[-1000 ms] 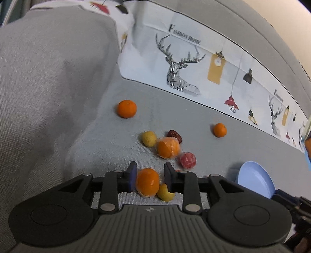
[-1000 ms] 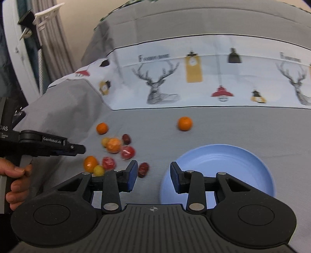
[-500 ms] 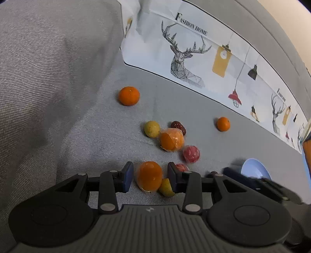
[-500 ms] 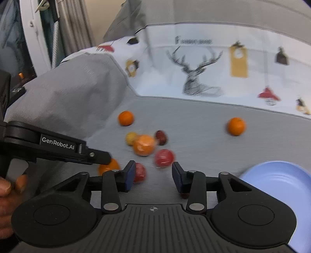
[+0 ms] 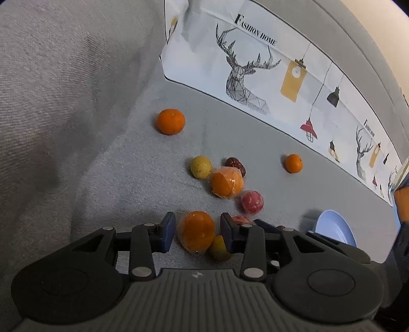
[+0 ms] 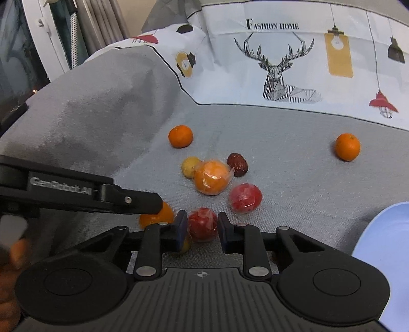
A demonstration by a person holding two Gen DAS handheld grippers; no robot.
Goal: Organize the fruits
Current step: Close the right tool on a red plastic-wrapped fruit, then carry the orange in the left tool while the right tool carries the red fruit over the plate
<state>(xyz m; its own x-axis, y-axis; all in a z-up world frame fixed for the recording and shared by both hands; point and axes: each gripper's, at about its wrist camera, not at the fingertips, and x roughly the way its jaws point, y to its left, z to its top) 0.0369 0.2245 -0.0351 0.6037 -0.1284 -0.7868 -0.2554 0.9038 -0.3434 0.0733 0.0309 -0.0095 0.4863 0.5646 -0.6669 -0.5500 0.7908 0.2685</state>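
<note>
Grippers on fruit, both spread.
Right gripper (image 6: pixel 199 227) swung from plate (image 6: pixel 383 242) to straddle red fruit (image 6: pixel 202 224); left gripper (image 5: pixel 197 231) still brackets orange (image 5: pixel 196 231); pinches next.

Grey fabric sofa (image 6: pixel 294 127) with a deer-print cover (image 6: pixel 281 56) — curtains (image 6: pixel 102 20) beyond, at left.

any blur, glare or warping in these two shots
Left wrist view: sharp, fisheye bends the printed cloth into a curve, glare on the wrapped orange. Right wrist view: hand at the left edge blurred, plastic glints on the red fruit.
</note>
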